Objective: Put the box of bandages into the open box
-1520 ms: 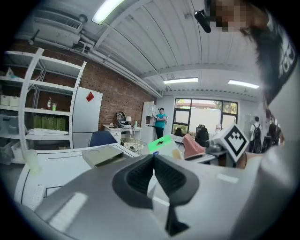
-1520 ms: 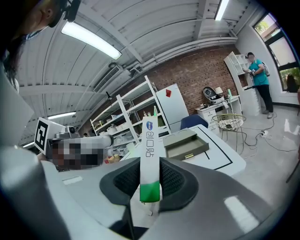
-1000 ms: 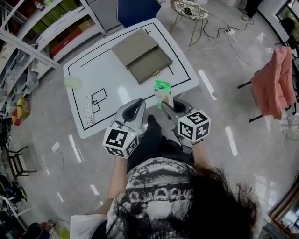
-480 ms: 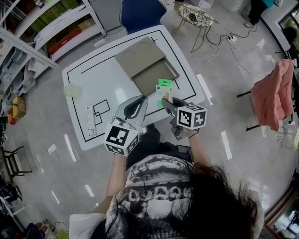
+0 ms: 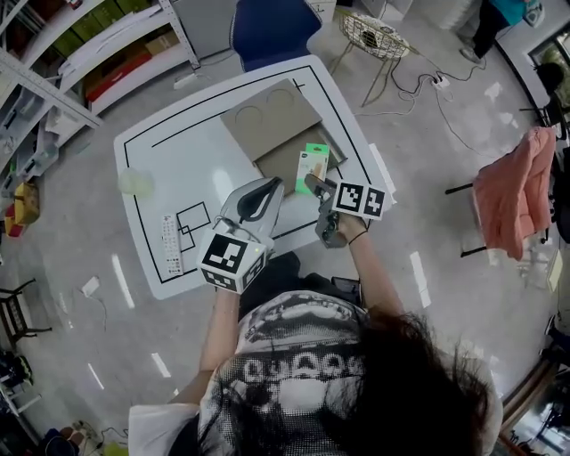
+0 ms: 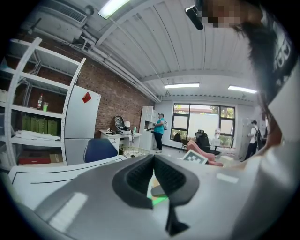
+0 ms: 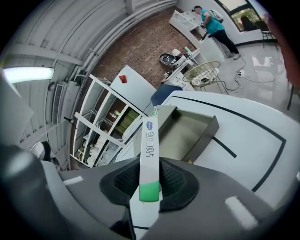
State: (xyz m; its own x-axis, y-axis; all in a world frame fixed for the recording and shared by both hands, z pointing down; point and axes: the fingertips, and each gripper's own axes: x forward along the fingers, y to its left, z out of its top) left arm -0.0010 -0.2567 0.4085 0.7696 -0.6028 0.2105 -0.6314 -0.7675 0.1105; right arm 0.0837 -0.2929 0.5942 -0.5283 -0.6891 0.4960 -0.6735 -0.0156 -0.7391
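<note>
The open khaki box (image 5: 283,150) lies on the white table (image 5: 191,147), its lid (image 5: 265,111) folded back on the far side. My right gripper (image 5: 313,183) is shut on the green-and-white box of bandages (image 5: 312,167), which hangs over the open box's near right part. In the right gripper view the box of bandages (image 7: 149,145) stands edge-on between the pads, with the open box (image 7: 185,133) just beyond. My left gripper (image 5: 266,185) hovers to the left over the table's near edge. Its jaws (image 6: 153,164) are shut with nothing in them.
A pale green round thing (image 5: 135,182) and a small printed card (image 5: 169,233) lie on the table's left part. A blue chair (image 5: 272,27) and a wire stool (image 5: 374,34) stand beyond the table, shelves (image 5: 80,53) at left, pink cloth on a rack (image 5: 508,191) at right.
Both grippers have moved forward toward the open box. The right one has rolled and sunk, carrying the box of bandages from the table's near edge to over the open box.
</note>
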